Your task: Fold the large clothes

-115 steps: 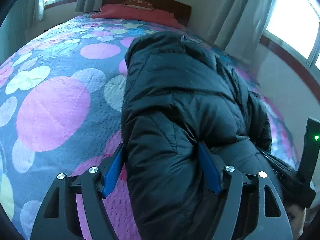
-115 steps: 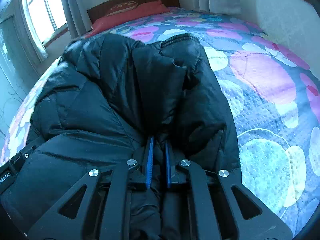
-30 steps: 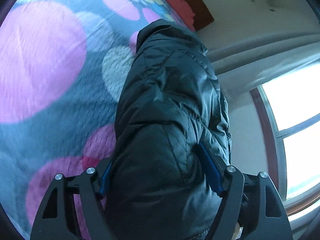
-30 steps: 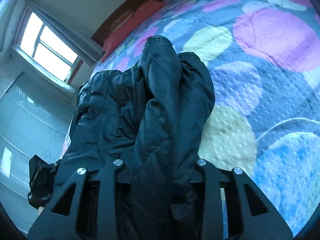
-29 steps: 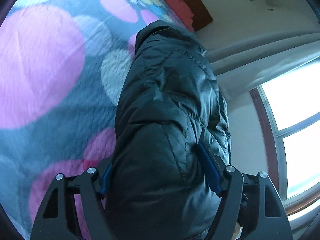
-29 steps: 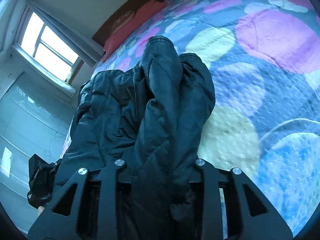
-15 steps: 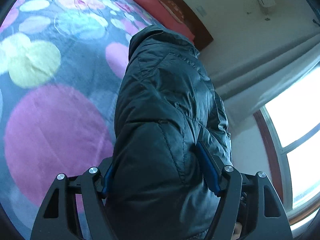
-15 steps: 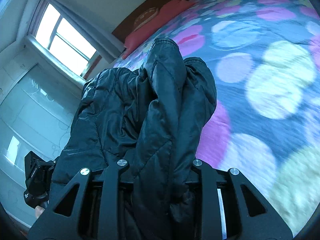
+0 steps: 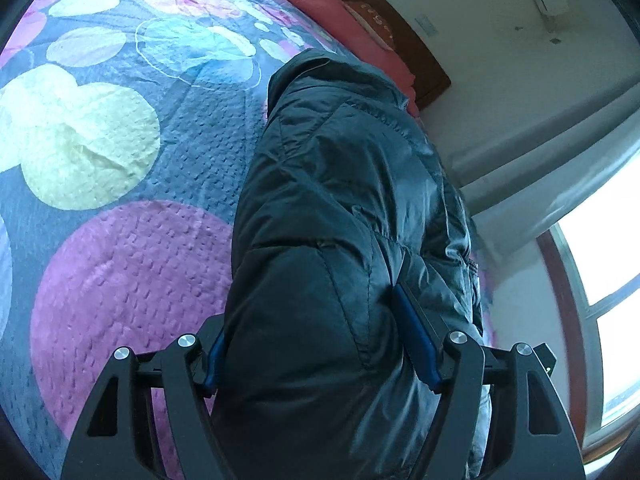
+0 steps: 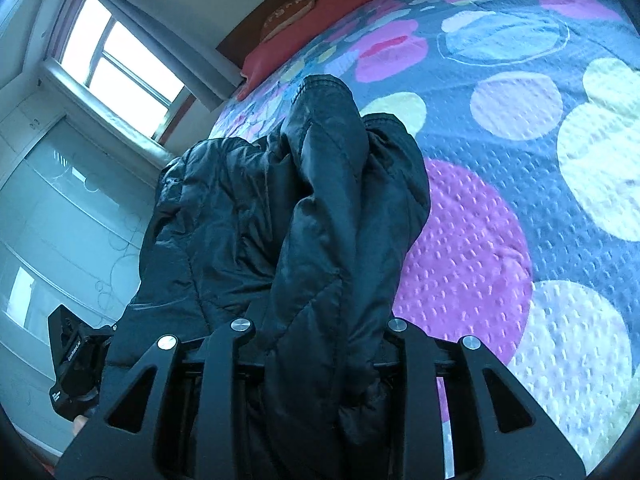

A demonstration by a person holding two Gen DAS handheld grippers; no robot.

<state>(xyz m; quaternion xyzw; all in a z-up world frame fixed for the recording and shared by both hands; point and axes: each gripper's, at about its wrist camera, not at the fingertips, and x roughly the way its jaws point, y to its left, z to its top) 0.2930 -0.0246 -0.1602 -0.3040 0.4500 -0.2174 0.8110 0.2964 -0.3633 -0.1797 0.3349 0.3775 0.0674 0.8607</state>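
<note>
A black puffer jacket (image 9: 340, 220) hangs lifted above the bed, gripped at its near edge by both grippers. My left gripper (image 9: 320, 344) is shut on a thick bunch of the jacket; its blue fingers (image 9: 416, 340) press into the padding from both sides. In the right wrist view the jacket (image 10: 320, 208) drapes over my right gripper (image 10: 320, 340), which is shut on a folded bunch; its fingers are hidden under the fabric. The left gripper's body (image 10: 76, 364) shows at the lower left of the right wrist view.
The bed has a grey bedspread (image 9: 120, 184) with large pink, yellow and blue circles, also seen in the right wrist view (image 10: 520, 184). Red pillows (image 9: 348, 36) lie by a wooden headboard (image 9: 424, 64). Windows with curtains (image 10: 120, 56) stand on both sides.
Both grippers have raised the jacket higher off the bed and carried it toward the headboard; more of the bedspread shows beneath. Their hold on the jacket is unchanged.
</note>
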